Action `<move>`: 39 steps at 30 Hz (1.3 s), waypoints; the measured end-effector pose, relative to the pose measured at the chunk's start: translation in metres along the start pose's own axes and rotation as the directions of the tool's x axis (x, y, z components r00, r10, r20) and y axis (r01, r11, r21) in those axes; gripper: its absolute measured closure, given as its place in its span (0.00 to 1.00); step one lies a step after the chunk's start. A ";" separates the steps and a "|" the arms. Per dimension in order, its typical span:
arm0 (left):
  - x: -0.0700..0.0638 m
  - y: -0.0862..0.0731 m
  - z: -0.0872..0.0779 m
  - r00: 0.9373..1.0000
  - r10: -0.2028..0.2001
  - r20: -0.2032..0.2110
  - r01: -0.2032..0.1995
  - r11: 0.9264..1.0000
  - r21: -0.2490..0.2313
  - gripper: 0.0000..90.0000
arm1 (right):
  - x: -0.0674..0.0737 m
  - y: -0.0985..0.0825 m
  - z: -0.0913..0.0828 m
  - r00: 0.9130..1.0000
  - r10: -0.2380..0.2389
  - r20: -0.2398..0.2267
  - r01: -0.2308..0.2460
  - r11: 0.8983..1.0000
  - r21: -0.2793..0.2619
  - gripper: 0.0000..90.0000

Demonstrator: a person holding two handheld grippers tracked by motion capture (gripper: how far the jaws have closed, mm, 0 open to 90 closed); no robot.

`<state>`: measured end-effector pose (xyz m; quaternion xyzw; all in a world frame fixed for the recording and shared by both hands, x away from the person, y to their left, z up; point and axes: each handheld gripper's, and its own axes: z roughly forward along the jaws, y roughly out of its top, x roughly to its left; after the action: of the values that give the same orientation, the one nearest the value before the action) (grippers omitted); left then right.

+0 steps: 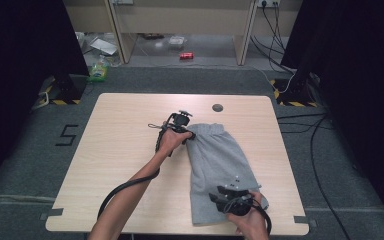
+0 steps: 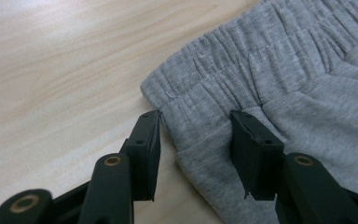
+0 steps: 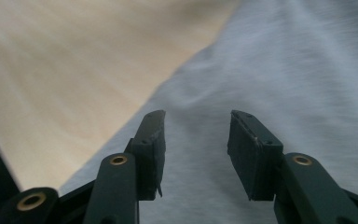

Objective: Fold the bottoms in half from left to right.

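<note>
Fingers of the left gripper point(image 2: 196, 154) stand apart, one on each side of the shorts' point(image 2: 279, 93) waistband corner; the left finger point(image 2: 144, 154) has its tip at the very edge of the cloth and sits over bare table point(image 2: 65, 70), the right finger point(image 2: 254, 154) lies over the grey fabric just below the gathered elastic band. Whether either pad presses on the cloth cannot be told; a fold of the waistband corner lies between them, not pinched. From the high view this left gripper point(image 1: 187, 134) sits at the far left corner of the shorts point(image 1: 220, 165), the hand point(image 1: 170, 141) wrapped round its body and the cable looping back along the forearm toward the near edge

Right gripper point(image 3: 196, 154) fingers are also apart, hovering over smooth grey fabric with nothing clamped between them; that picture is blurred, and the cloth edge runs diagonally past the left finger point(image 3: 149, 154), with wood beyond it. In the high view the right gripper point(image 1: 219, 197) is at the near right part of the shorts, close to the hem, held by a hand point(image 1: 252, 222) at the near table edge

Shorts lie flat on the right half of the table point(image 1: 130, 150), waistband at the far end, legs toward the person, hem near the near edge. Round dark grommet point(image 1: 217, 107) sits in the tabletop beyond the waistband, apart from it
</note>
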<state>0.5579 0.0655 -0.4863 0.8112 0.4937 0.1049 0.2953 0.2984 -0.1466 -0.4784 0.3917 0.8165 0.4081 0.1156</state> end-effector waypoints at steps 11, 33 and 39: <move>0.000 0.008 0.007 1.000 0.009 -0.024 -0.009 1.000 -0.006 0.58 | 0.040 -0.010 0.035 0.994 -0.070 -0.087 0.076 0.995 0.065 0.60; 0.011 0.011 0.003 0.995 0.077 -0.057 -0.077 0.997 0.010 0.56 | 0.071 -0.009 0.055 0.975 -0.197 -0.101 0.206 0.975 0.083 0.95; 0.009 0.011 0.005 0.993 0.090 -0.079 -0.090 0.996 0.007 0.53 | 0.078 -0.008 0.058 0.980 -0.169 -0.105 0.177 0.982 0.069 0.84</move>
<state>0.5732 0.0675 -0.4848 0.8284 0.4682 0.1492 0.2691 0.2713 -0.0588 -0.5117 0.3029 0.8675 0.3830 0.0950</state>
